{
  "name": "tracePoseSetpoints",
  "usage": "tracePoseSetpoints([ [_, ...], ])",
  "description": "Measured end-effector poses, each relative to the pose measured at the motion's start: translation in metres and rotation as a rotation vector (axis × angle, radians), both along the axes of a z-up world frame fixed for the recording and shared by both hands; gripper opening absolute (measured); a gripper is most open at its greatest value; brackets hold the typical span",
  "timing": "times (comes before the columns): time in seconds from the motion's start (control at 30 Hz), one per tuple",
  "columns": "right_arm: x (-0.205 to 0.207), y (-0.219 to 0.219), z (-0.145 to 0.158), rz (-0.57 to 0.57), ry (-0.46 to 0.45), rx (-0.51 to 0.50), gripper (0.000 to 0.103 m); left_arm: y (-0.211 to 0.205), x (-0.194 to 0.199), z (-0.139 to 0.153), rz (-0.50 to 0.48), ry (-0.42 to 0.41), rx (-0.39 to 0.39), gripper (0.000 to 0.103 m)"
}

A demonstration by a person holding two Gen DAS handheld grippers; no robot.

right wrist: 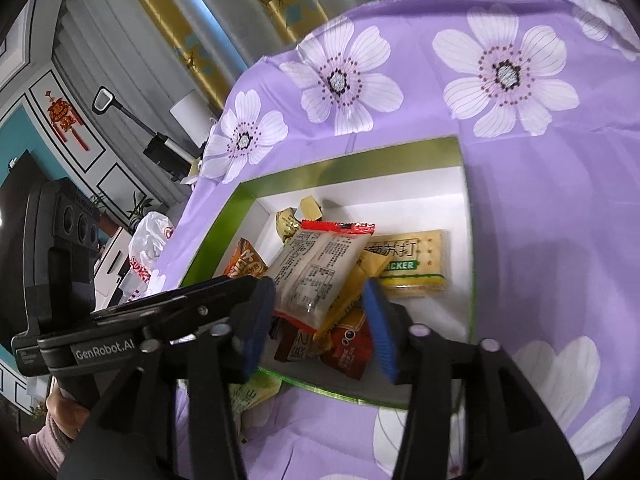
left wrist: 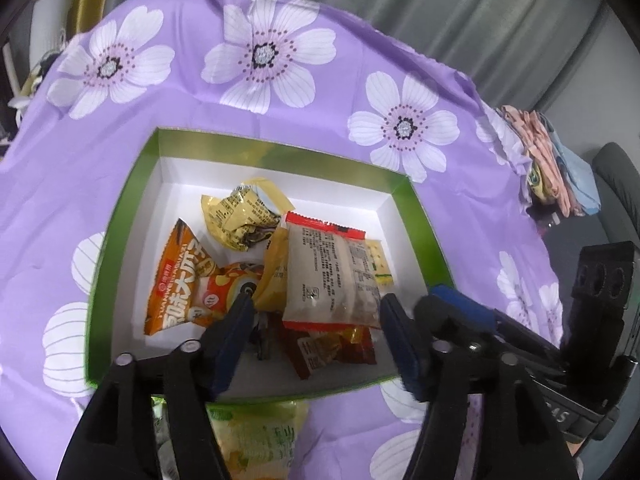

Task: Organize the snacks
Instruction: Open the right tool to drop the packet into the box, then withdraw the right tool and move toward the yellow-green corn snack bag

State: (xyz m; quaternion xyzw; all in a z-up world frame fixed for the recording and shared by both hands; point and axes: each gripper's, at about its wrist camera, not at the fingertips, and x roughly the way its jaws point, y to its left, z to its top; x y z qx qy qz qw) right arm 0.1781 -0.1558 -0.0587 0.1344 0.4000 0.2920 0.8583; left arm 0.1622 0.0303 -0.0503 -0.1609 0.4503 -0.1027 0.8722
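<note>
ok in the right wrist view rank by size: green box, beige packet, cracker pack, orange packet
1. green box
2. beige packet, though it lies nearer the camera
3. cracker pack
4. orange packet, mostly hidden, so unsure

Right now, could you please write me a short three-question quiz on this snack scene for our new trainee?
1. True or false: the green-rimmed cardboard box with a white inside stands on a purple cloth printed with white flowers.
2. Multiple choice: the yellow cracker packet with a green label lies (a) outside the box, (b) inside the box, (c) between the left gripper's fingers.
3. Fill in: both the left gripper and the right gripper are ____ and hold nothing.

Key:
1. True.
2. b.
3. Open. A pale green and yellow snack bag lies outside the box, at its near wall.
</note>
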Motion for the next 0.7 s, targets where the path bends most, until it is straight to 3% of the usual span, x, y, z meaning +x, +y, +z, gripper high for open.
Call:
tracePoseSetpoints([
  [0.27, -0.046, -0.017, 0.013, -0.058, -0.063, -0.089, 0.089, -0.003, -0.035, 0.018, -0.003, -0.063, 0.041, 0.084],
  [0.37, -0.061, -0.021, 0.015, -0.065, -0.071, -0.116, 0.092, -0.005, -0.049, 0.025, -0.004, -0.081, 0.057, 0.092],
  [0.7, -0.104, -0.032, 0.022, -0.086, -0.072, -0.096, 0.097, -0.012, -0.096, 0.045, -0.008, -0.114, 0.052, 0.099],
])
